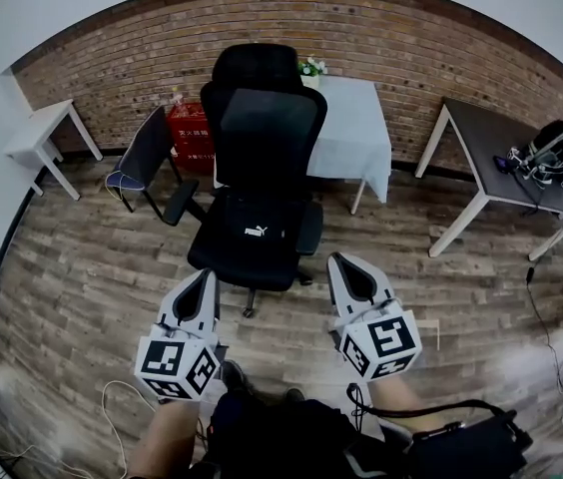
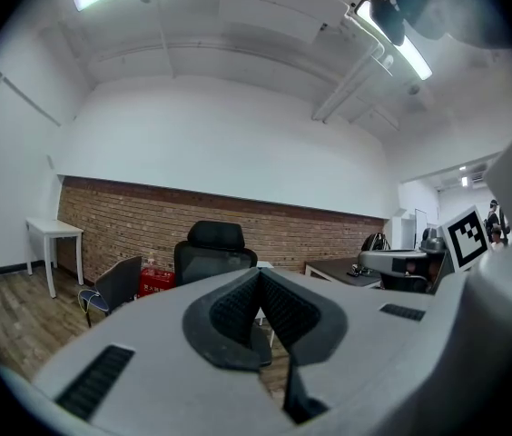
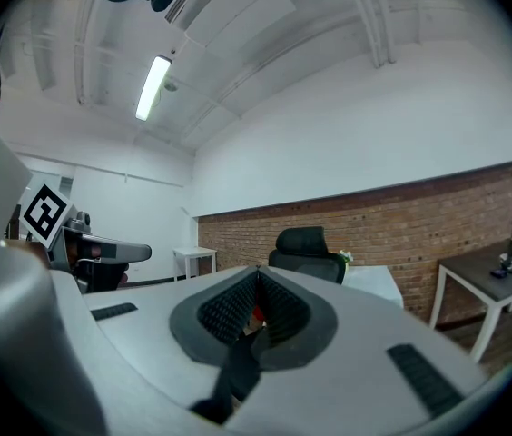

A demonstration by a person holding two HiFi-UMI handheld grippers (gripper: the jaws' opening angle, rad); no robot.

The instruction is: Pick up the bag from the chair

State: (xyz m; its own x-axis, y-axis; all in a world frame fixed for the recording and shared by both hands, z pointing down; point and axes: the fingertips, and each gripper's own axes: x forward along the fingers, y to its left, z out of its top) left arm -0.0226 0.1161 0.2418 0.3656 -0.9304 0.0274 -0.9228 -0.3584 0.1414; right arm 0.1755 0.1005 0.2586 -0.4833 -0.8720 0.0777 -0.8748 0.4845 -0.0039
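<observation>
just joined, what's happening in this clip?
A person holds a gripper in each hand, facing a black office chair. A black bag lies on its seat, not yet touched. The left gripper and right gripper are both shut and empty, short of the chair and pointing toward it.

An office (brick-walled): black swivel chair (image 1: 267, 133), white side table (image 1: 40, 128), dark desk (image 1: 486, 143)

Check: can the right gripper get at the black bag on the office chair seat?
Probably yes: nothing stands between the right gripper and the bag on the chair seat, and the armrests flank it. Its fingers are shut, though, and must open first.
</observation>
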